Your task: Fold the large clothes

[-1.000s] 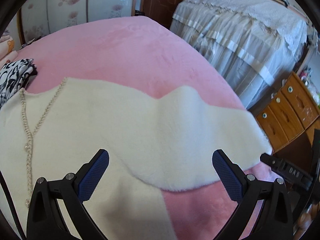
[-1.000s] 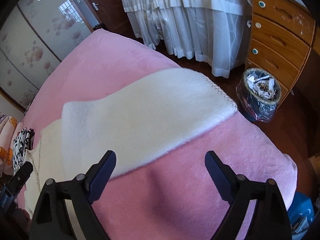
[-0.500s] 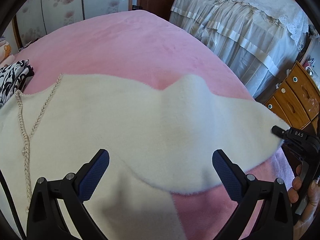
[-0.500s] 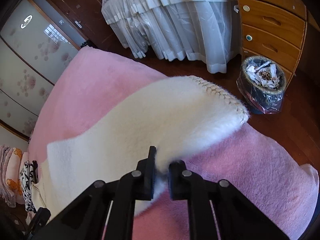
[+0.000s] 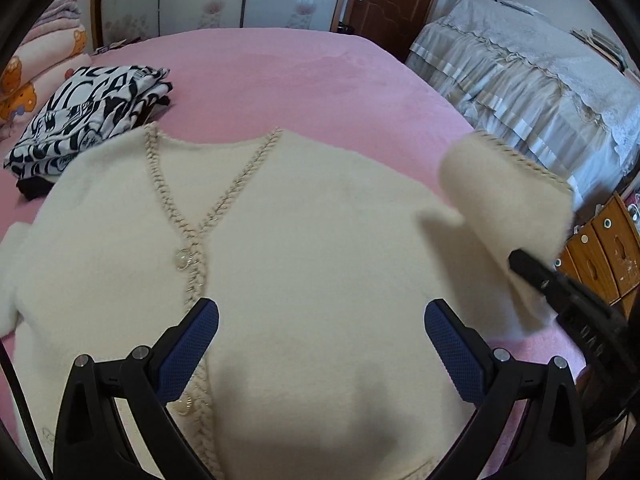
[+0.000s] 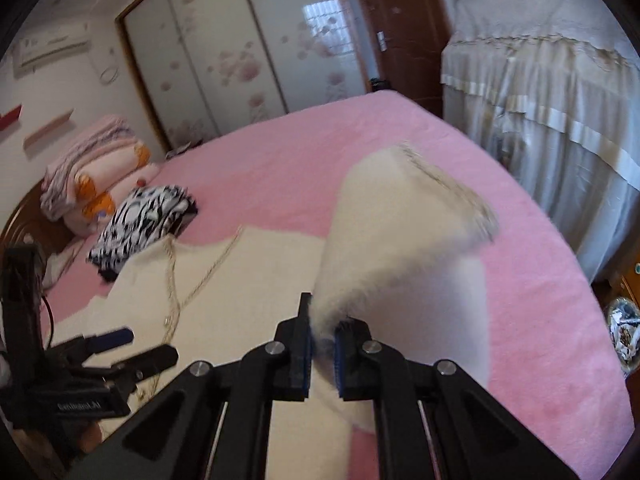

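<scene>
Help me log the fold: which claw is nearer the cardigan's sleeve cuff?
Right. The right claw is shut on the sleeve just below the lifted cuff. The left claw hangs open over the cardigan body, apart from the cuff.

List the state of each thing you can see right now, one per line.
Cream cardigan: spread flat on the pink bed, buttoned.
Sleeve: lifted off the bed.
Right gripper: jaws shut on the sleeve.
Left gripper: jaws open, empty.
Patterned garment: folded.
</scene>
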Available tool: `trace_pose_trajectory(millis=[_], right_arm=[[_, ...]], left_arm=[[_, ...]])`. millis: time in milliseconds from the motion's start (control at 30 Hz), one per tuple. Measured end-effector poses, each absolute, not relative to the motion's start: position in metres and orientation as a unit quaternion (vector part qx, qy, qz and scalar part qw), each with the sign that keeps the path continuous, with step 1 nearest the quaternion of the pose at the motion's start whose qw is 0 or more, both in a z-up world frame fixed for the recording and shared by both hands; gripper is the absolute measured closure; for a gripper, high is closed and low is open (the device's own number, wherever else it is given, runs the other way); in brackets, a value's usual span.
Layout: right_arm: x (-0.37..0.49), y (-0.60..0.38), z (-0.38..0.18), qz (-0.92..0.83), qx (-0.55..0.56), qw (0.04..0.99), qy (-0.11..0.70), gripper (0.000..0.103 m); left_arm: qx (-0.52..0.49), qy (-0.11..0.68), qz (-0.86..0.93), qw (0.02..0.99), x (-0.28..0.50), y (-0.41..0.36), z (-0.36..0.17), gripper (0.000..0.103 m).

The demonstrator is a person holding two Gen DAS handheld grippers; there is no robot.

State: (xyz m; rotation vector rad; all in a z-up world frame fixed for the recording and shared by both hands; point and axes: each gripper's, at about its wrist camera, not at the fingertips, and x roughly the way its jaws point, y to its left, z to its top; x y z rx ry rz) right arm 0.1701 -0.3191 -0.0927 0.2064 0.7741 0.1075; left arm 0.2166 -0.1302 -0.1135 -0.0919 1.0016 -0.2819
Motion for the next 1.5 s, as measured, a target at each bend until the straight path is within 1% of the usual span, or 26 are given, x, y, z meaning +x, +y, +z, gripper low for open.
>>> trace_pose_trajectory(millis=[67,100,133,167,267,333,400,467,567,633,700,733,767,800,833,867,933,1000,1167,1300,1400,1500], right_arm=[[0.173,-0.291,-0.125,0.050,0.065,0.907,0.413,0.090],[0.174,-0.280,-0.140,0.047,0.050,0.899,0.432,0.085],[0.175,-0.271,-0.154,0.044,0.041,0.891,0.450,0.078],[0.174,-0.267,-0.164,0.038,0.035,0.884,0.465,0.075],[0.159,-0.269,-0.172,0.043,0.033,0.882,0.469,0.065],[0.145,-0.276,-0.165,0.053,0.047,0.885,0.460,0.049],[0.132,-0.279,-0.158,0.049,0.047,0.890,0.451,0.047],[0.128,-0.275,-0.155,0.046,0.049,0.890,0.450,0.047],[0.114,-0.279,-0.156,0.050,0.070,0.886,0.455,0.047],[0.106,-0.282,-0.159,0.053,0.086,0.883,0.459,0.047],[0.100,-0.284,-0.162,0.052,0.097,0.879,0.464,0.047],[0.100,-0.282,-0.164,0.051,0.101,0.878,0.465,0.047],[0.099,-0.283,-0.165,0.049,0.103,0.877,0.467,0.047],[0.098,-0.284,-0.168,0.047,0.105,0.875,0.470,0.047],[0.099,-0.283,-0.169,0.044,0.104,0.874,0.474,0.047],[0.099,-0.284,-0.171,0.042,0.103,0.872,0.476,0.047],[0.100,-0.288,-0.172,0.035,0.100,0.871,0.479,0.047],[0.101,-0.293,-0.172,0.023,0.096,0.872,0.480,0.047],[0.113,-0.322,-0.177,-0.011,0.126,0.867,0.482,0.047],[0.134,-0.338,-0.182,-0.039,0.140,0.866,0.479,0.047],[0.152,-0.345,-0.178,-0.053,0.140,0.871,0.468,0.047],[0.166,-0.341,-0.171,-0.055,0.125,0.876,0.462,0.047]], left_arm=[[-0.055,0.490,-0.145,0.858,0.222,-0.117,-0.124,0.001],[-0.057,0.497,-0.151,0.853,0.223,-0.114,-0.130,0.001],[-0.059,0.504,-0.157,0.847,0.225,-0.112,-0.136,0.001],[-0.062,0.507,-0.165,0.844,0.226,-0.111,-0.141,0.001],[-0.085,0.522,-0.204,0.824,0.231,-0.114,-0.154,0.001],[-0.106,0.530,-0.229,0.809,0.236,-0.120,-0.161,0.001],[-0.132,0.539,-0.249,0.793,0.242,-0.125,-0.169,0.002],[-0.165,0.549,-0.268,0.774,0.248,-0.128,-0.180,0.013],[-0.198,0.568,-0.286,0.746,0.258,-0.138,-0.197,0.024],[-0.203,0.577,-0.289,0.737,0.263,-0.148,-0.206,0.027],[-0.203,0.580,-0.294,0.732,0.266,-0.157,-0.214,0.027],[-0.203,0.583,-0.296,0.728,0.267,-0.162,-0.218,0.030],[-0.204,0.586,-0.298,0.725,0.269,-0.167,-0.220,0.047],[-0.196,0.591,-0.293,0.725,0.271,-0.174,-0.222,0.059],[-0.186,0.597,-0.289,0.725,0.272,-0.176,-0.223,0.088],[-0.175,0.609,-0.292,0.717,0.276,-0.185,-0.222,0.087],[-0.145,0.602,-0.284,0.732,0.277,-0.194,-0.207,0.088],[-0.115,0.577,-0.283,0.757,0.279,-0.193,-0.178,0.088],[-0.103,0.497,-0.286,0.813,0.297,-0.174,-0.086,0.089],[-0.070,0.448,-0.263,0.852,0.307,-0.152,-0.034,0.089],[-0.054,0.423,-0.233,0.874,0.314,-0.123,-0.013,0.089],[-0.046,0.418,-0.192,0.887,0.320,-0.078,-0.018,0.088]])
